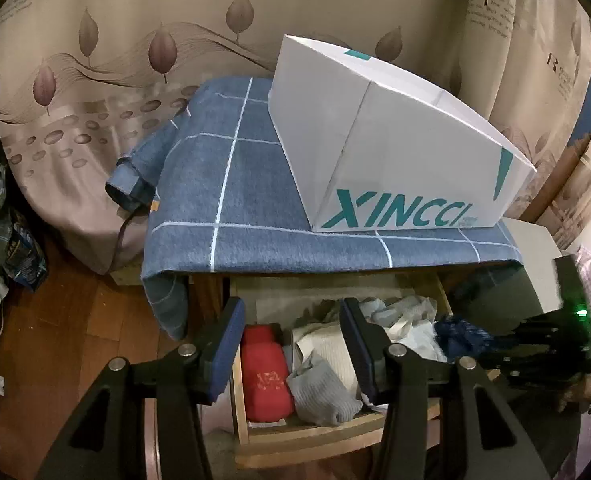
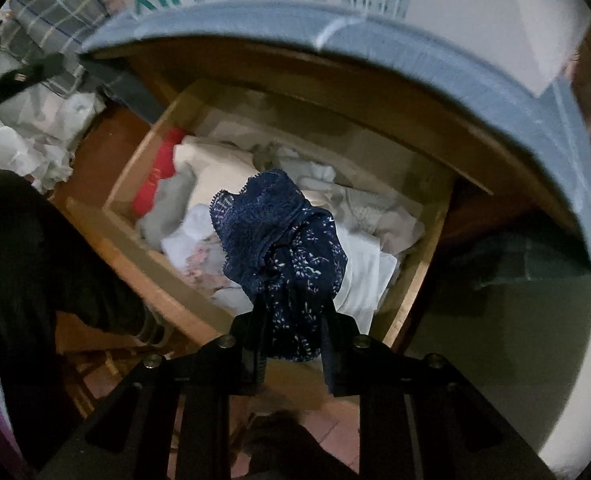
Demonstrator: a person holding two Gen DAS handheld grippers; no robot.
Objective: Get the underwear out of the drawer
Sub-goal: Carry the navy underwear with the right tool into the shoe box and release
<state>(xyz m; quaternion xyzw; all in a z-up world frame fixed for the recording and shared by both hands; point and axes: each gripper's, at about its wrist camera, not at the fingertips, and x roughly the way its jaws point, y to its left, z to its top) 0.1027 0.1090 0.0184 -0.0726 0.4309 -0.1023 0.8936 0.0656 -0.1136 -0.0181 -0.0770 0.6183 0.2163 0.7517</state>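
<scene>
Underwear (image 2: 283,248), a navy lace piece with a small white print, fills the centre of the right wrist view, bunched up and clamped between the 2 fingers of the right gripper (image 2: 293,320), which are drawn in tight on the fabric. It hangs above the open wooden drawer (image 2: 127,240), whose rim runs from centre left to lower right of that frame, with a red garment (image 2: 159,176) at its left side and pale folded clothes (image 2: 211,172) packed across the middle. In the left wrist view the same navy bundle (image 1: 461,338) sits at the right of the frame, held by the dark right gripper (image 1: 495,352) coming in from the right edge. The left gripper (image 1: 291,344) occupies the lower centre, its 2 blue-padded fingers (image 1: 231,340) spread wide apart with nothing between them, above the drawer's left half. A white box (image 1: 391,132) printed XINCCI stands on a blue checked cloth (image 1: 247,184) in the upper centre, directly over the drawer.
</scene>
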